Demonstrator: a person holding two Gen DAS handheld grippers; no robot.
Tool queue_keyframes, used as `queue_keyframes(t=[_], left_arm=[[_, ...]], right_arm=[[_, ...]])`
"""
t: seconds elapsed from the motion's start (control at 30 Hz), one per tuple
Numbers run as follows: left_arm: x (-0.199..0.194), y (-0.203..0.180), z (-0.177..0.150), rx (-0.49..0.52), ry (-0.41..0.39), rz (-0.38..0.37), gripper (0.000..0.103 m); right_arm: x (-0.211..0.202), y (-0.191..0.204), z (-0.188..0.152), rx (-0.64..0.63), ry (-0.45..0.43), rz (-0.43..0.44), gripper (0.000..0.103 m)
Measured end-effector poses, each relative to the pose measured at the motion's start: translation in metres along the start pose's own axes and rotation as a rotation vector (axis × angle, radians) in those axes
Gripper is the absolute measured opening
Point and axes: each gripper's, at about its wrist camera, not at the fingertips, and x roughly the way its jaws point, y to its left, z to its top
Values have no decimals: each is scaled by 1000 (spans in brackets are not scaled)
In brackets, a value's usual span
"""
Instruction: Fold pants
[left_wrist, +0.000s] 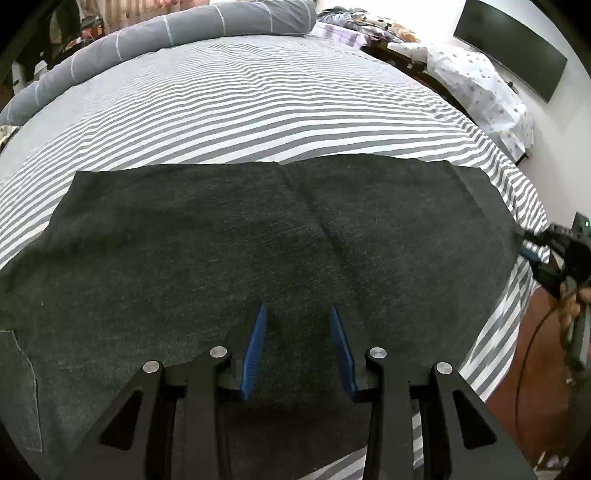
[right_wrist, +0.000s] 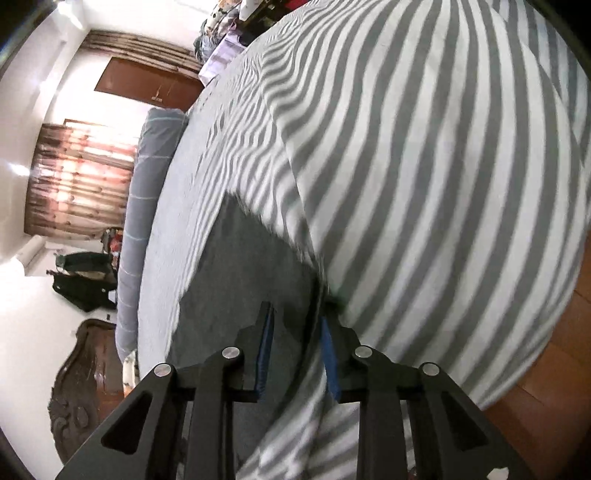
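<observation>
**Lying flat: one pair of pants across a striped bed**

Lying spread on the striped bedsheet (left_wrist: 258, 110), the single pair of dark grey pants (left_wrist: 221, 240) runs its long axis left to right in the left wrist view, a pocket (left_wrist: 18, 387) at the near left. The left gripper (left_wrist: 298, 314) hovers over it, jaws spread. The right gripper (right_wrist: 297, 314) pinches the pants' right end. Only the right wrist view shows the curtains (right_wrist: 77, 177) and carved headboard (right_wrist: 85, 380).
</observation>
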Motion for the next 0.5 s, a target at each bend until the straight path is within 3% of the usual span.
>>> queue_keyframes(t=[0.1, 0.4, 0.5], left_arm=[[1, -1, 0, 6, 0, 4, 38], [2, -2, 1, 18, 0, 6, 39], [3, -3, 2, 21, 3, 8, 39]], right_arm=[[-6, 3, 6, -10, -7, 17, 10], [10, 8, 1, -22, 17, -36, 12], [3, 12, 2, -25, 9, -30, 7]])
